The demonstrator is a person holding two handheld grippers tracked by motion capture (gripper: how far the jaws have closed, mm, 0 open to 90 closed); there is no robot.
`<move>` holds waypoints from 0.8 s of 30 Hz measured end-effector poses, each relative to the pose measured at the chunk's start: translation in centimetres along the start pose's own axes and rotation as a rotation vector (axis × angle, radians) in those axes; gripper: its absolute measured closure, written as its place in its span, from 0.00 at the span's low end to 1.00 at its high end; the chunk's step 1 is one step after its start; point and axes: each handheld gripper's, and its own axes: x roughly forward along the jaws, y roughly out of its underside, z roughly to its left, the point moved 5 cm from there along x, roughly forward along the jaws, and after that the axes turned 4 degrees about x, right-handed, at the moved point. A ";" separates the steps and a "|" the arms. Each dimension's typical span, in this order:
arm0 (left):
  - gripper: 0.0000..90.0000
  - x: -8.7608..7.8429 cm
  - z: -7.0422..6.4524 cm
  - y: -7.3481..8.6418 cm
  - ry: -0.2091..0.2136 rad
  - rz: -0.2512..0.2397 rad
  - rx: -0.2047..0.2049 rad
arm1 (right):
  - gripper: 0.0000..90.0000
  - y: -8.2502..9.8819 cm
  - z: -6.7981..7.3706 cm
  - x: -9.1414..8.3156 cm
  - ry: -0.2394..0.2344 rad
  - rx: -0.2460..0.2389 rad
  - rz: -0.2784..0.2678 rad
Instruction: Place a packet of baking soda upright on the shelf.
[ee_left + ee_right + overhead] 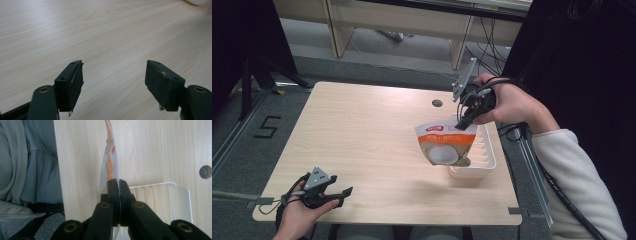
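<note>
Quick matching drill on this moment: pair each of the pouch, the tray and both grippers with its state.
1. left gripper
2. right gripper
3. pouch
4. white tray

a. hanging, pinched at its top edge
b. resting on the table near its right edge
c. jaws apart, holding nothing
d. jaws shut

Pairs: 1-c, 2-d, 3-a, 4-b

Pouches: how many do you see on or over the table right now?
1. The pouch hangs from the right gripper, its jaws shut on the top edge, over the white tray. The pouch hides part of the tray's inside.
</note>
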 end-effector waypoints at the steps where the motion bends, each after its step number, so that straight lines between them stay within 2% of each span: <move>1: 0.33 0.0 0.0 0.0 0.000 0.000 0.000 | 1.00 0.1 -0.2 0.0 0.003 -0.010 -0.004; 2: 0.33 0.0 0.0 0.0 0.001 0.000 0.000 | 1.00 0.2 -0.2 -0.2 0.004 0.012 0.002; 4: 0.33 0.0 0.0 0.0 0.000 -0.002 -0.002 | 1.00 0.4 -0.5 -0.2 0.002 0.003 -0.004; 6: 0.33 0.0 0.0 0.0 -0.001 -0.003 -0.002 | 1.00 0.6 -0.6 -0.3 0.007 0.022 -0.005; 8: 0.33 0.0 0.0 0.0 0.000 -0.002 0.000 | 1.00 0.9 -0.8 -0.4 0.004 0.015 -0.005; 13: 0.33 0.0 0.0 0.0 -0.002 -0.002 0.001 | 1.00 1.7 -1.3 -0.5 0.006 0.041 -0.012; 14: 0.33 0.0 0.0 0.0 -0.001 -0.003 0.000 | 1.00 1.9 -1.2 -0.6 0.005 0.066 -0.011; 15: 0.33 0.0 0.0 0.0 -0.001 -0.002 0.000 | 1.00 2.1 -1.5 -0.6 0.007 0.052 -0.019; 19: 0.33 0.0 0.0 -0.1 -0.002 -0.005 -0.005 | 1.00 2.8 -1.9 -0.7 0.005 0.048 -0.025; 20: 0.33 0.0 0.1 -0.1 -0.005 -0.003 0.004 | 1.00 3.0 -2.0 -0.8 0.016 0.065 -0.021; 22: 0.33 0.0 0.1 -0.1 -0.005 -0.004 0.003 | 1.00 3.3 -2.1 -0.7 0.007 0.077 -0.021; 24: 0.33 0.0 0.1 -0.1 -0.005 -0.004 0.004 | 1.00 3.5 -2.4 -0.7 0.008 0.066 -0.028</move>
